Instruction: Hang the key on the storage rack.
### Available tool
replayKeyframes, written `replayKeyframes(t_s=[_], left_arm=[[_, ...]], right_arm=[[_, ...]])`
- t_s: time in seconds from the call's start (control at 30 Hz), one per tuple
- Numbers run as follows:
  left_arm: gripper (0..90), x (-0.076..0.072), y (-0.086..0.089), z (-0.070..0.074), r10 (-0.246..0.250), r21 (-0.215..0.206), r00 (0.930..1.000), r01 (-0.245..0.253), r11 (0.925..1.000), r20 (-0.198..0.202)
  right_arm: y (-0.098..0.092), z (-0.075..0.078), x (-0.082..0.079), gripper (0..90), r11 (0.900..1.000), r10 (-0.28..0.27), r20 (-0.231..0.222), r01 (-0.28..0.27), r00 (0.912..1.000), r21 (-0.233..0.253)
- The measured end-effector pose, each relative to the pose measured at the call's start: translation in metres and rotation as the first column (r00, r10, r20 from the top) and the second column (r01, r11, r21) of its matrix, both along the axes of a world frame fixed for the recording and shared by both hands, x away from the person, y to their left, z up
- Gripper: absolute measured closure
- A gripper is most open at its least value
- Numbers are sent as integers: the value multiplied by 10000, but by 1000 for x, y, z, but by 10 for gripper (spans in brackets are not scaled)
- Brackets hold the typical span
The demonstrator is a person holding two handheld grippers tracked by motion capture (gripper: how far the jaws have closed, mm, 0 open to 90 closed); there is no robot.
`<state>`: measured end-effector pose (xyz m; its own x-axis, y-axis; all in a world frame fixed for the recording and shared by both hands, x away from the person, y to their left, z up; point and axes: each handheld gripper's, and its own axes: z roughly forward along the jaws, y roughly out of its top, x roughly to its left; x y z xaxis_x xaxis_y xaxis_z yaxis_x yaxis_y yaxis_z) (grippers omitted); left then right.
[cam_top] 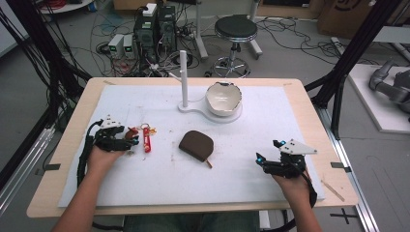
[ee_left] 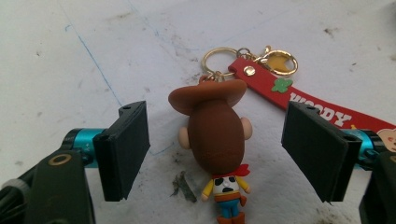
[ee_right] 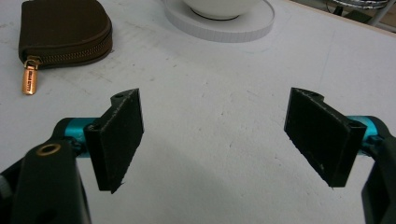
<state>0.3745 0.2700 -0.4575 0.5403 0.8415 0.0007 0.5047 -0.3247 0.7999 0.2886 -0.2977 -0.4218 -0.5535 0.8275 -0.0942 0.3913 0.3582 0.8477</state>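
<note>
I note a scuffed white mat (cam_top: 159, 183) on a wooden table (cam_top: 67, 140), cables on the floor behind. The white bowl (cam_top: 223, 98) sits on its stand; I cannot tell its contents. The brown pouch (cam_top: 197, 144) is zipped. My left gripper (ee_left: 215, 154) is released, jaws straddling the cowboy keychain (ee_left: 217, 135) untouched. My right gripper (ee_right: 215, 140) is released over bare mat near the front-right edge.
</note>
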Motion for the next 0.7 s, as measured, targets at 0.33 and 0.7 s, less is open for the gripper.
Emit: replayKeyframes(t_s=[0.33, 0.7], left_arm=[[296, 4, -3, -2, 89, 423, 9990, -70, 9991, -445], [555, 3, -2, -1, -239, 188, 9990, 246, 9995, -371]], right_arm=[[0, 0, -1, 199, 10000, -35, -54, 35, 10000, 38], [0, 0, -3, 200, 10000, -19, -75, 19, 10000, 20]])
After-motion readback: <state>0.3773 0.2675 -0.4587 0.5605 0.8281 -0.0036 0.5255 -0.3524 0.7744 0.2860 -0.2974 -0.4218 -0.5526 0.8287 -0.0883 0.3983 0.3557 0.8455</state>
